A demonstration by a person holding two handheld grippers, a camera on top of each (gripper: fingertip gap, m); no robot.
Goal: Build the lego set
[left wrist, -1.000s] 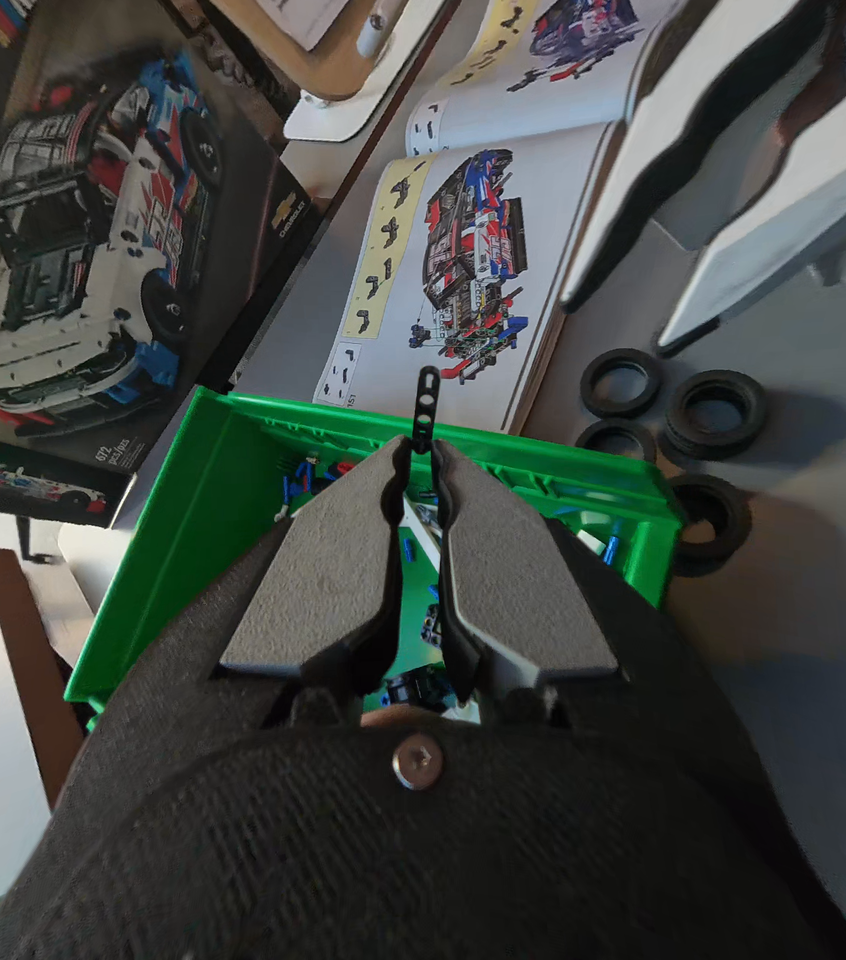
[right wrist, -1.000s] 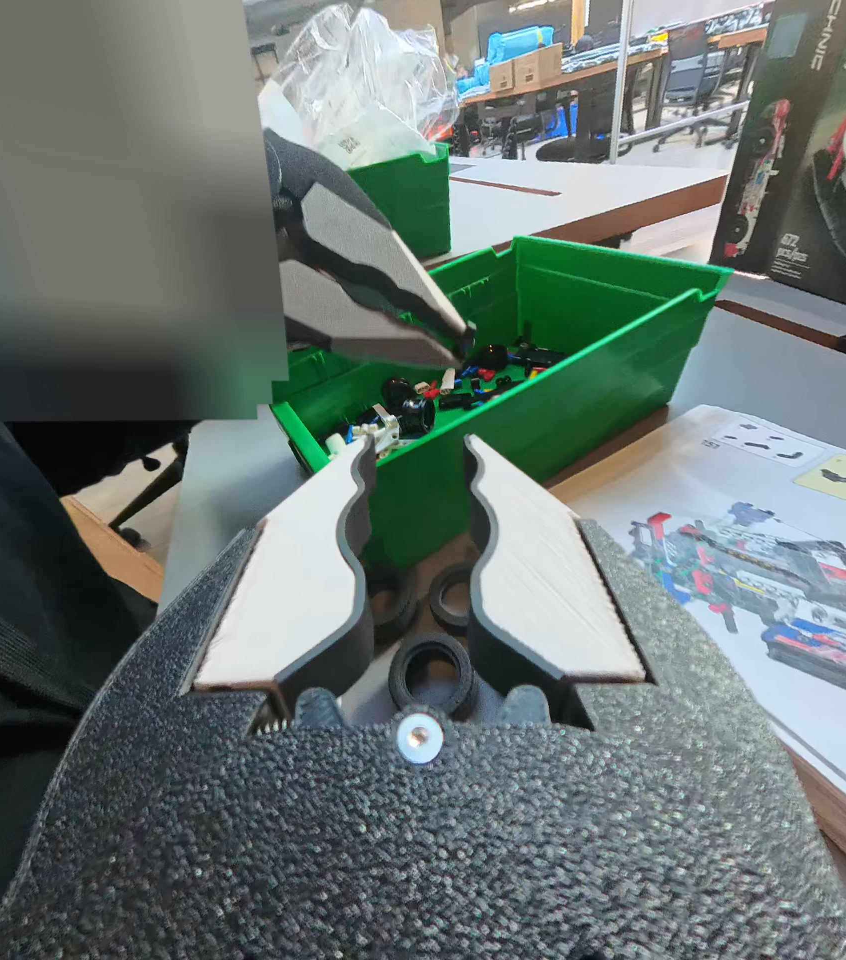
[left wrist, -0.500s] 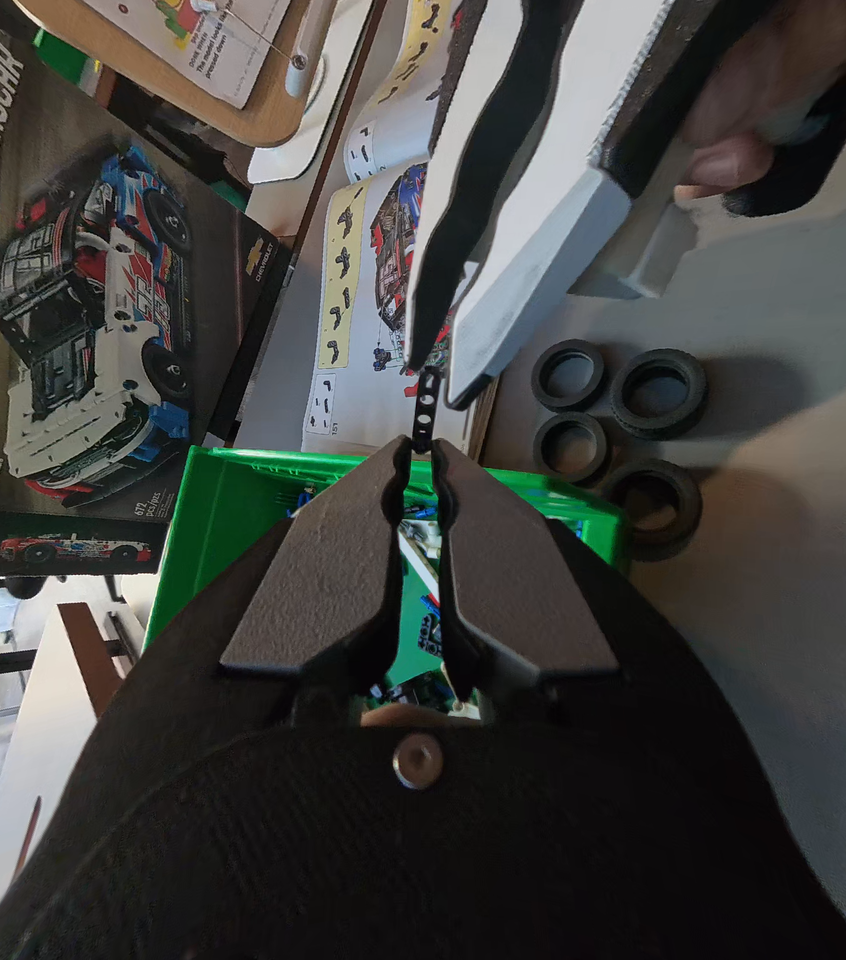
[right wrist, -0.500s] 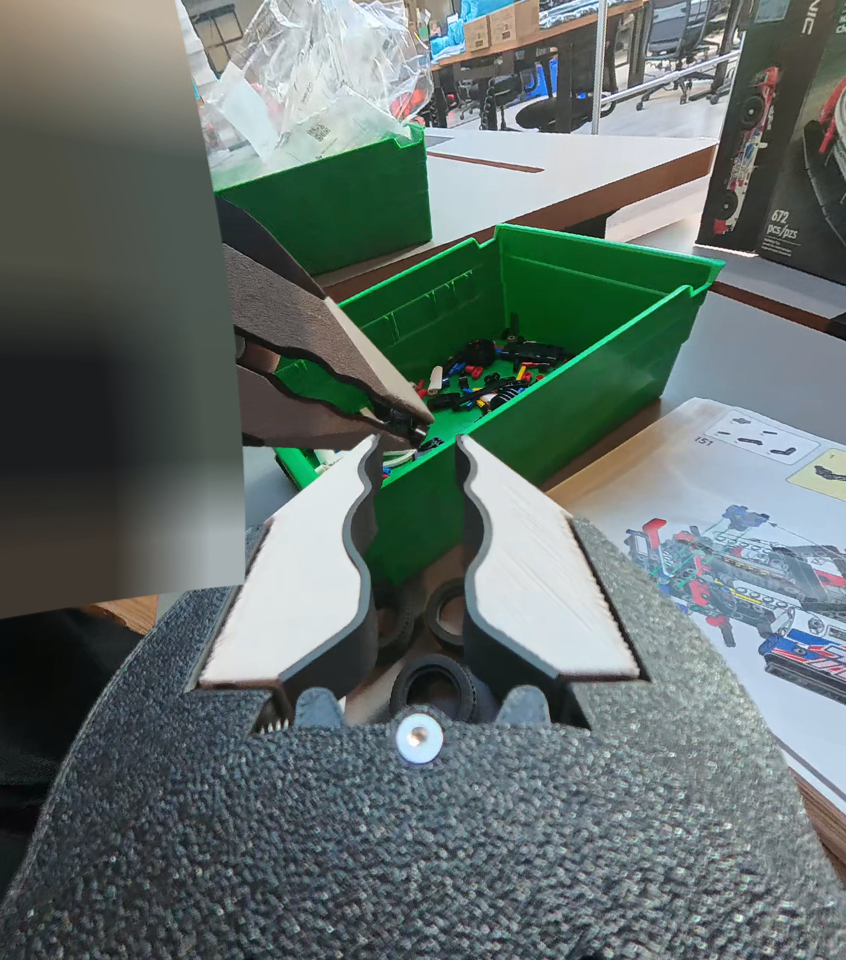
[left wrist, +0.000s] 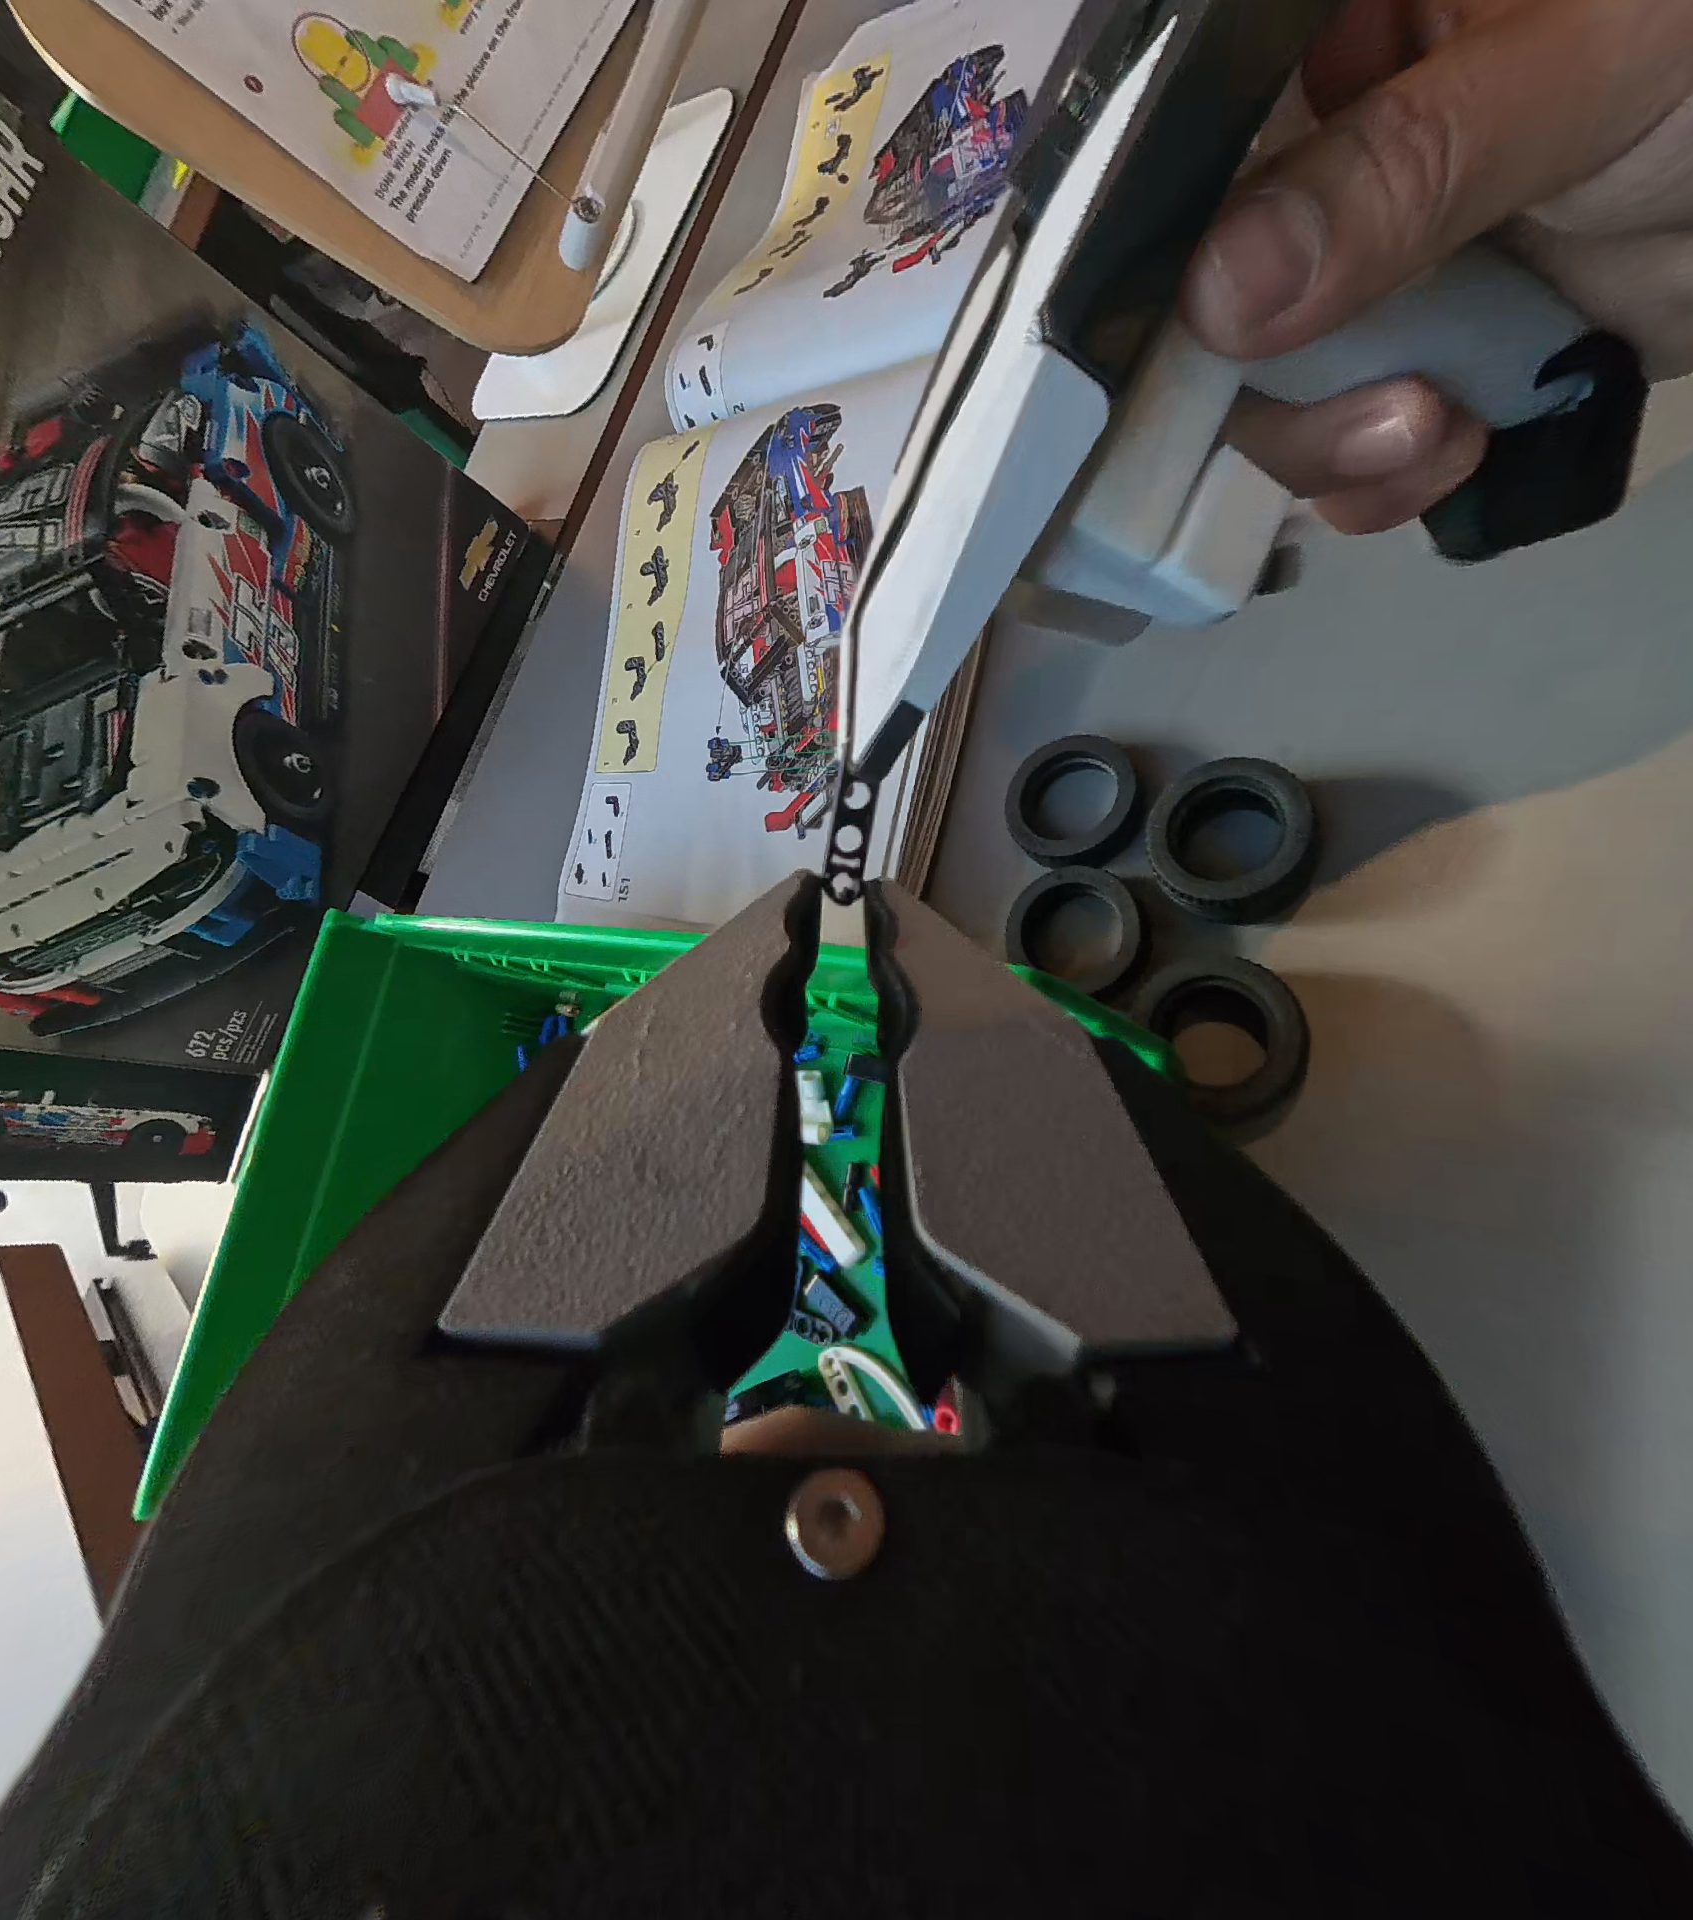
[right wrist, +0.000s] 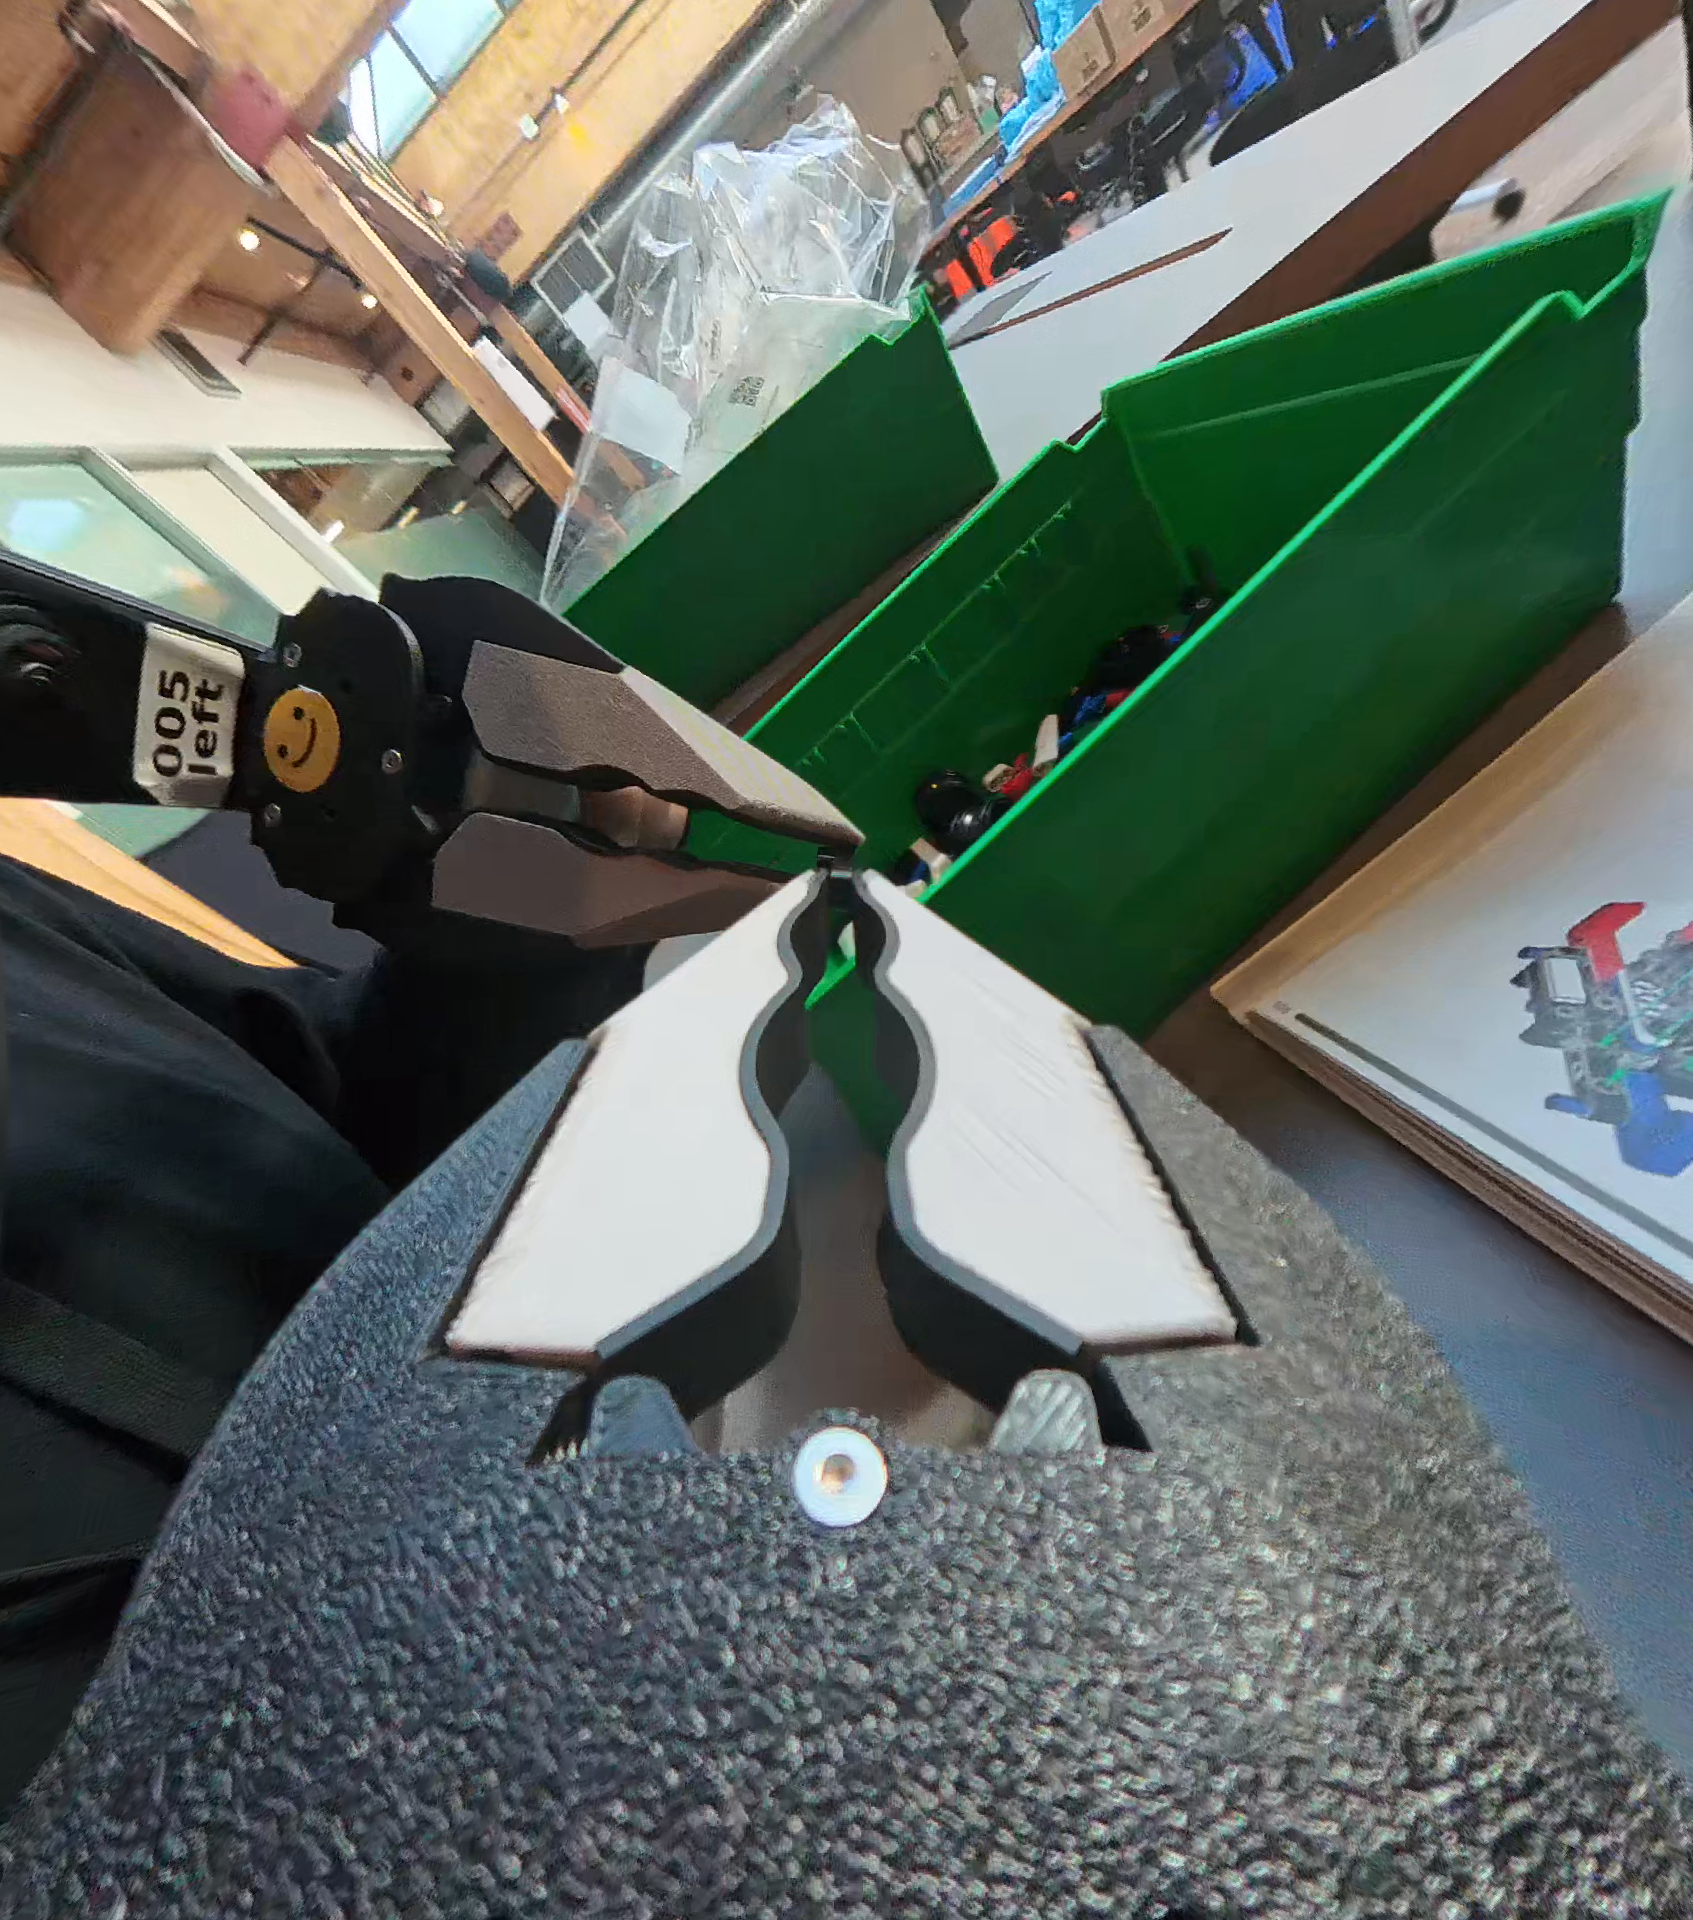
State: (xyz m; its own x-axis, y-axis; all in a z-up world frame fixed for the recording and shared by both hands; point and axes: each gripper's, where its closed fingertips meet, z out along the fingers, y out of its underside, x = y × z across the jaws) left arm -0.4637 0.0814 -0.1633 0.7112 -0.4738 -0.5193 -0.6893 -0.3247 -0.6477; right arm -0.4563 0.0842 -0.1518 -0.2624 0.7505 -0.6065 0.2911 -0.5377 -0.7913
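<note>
Print that can be read stands on five things: large white lettering, a striped emblem and small print on the dark race-car box [left wrist: 146,623]; small figures at the corners of the open booklet [left wrist: 676,644]; lines on a sheet [left wrist: 385,114] clipped to a wooden board; and a white sticker [right wrist: 182,727] beside a yellow smiley badge [right wrist: 302,740] on the left gripper [right wrist: 837,850].

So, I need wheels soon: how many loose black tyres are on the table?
4, clustered right of the green bin: upper left, upper right, lower left, lowest beside the bin's corner. More may lie hidden.
</note>
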